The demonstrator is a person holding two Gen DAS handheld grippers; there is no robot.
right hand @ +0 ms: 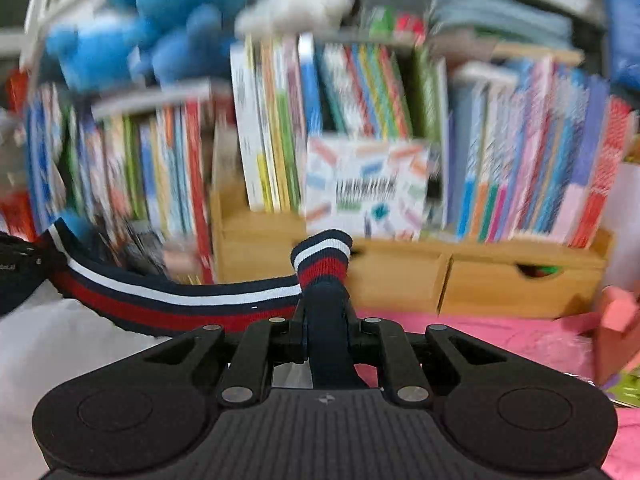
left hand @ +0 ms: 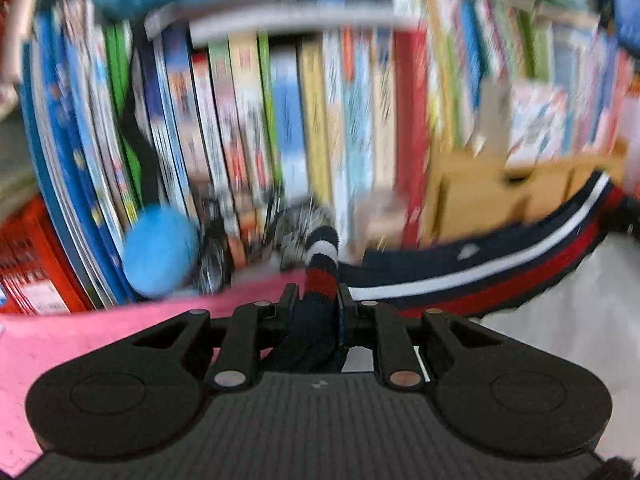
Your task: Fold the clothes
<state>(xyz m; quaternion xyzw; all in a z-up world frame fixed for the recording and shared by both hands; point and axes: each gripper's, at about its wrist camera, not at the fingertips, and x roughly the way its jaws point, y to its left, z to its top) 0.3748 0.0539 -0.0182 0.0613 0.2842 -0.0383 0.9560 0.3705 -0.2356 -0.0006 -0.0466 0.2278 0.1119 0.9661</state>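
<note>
A knit garment with a navy, white and red striped band (left hand: 480, 272) stretches between both grippers above a pink surface (left hand: 100, 332). In the left wrist view my left gripper (left hand: 320, 300) is shut on one bunched corner of the band, which pokes up past the fingertips. In the right wrist view my right gripper (right hand: 326, 308) is shut on the other corner of the striped garment (right hand: 180, 300), with the band running off to the left. White fabric (right hand: 60, 340) lies beneath the band. Both views are motion-blurred.
Shelves packed with upright books (left hand: 280, 120) fill the background close ahead. A blue plush toy (right hand: 140, 40) sits on top, and a blue ball (left hand: 160, 252) lies below the books. A wooden drawer box (right hand: 480, 280) stands on the pink surface; a pink box (right hand: 616, 320) is at right.
</note>
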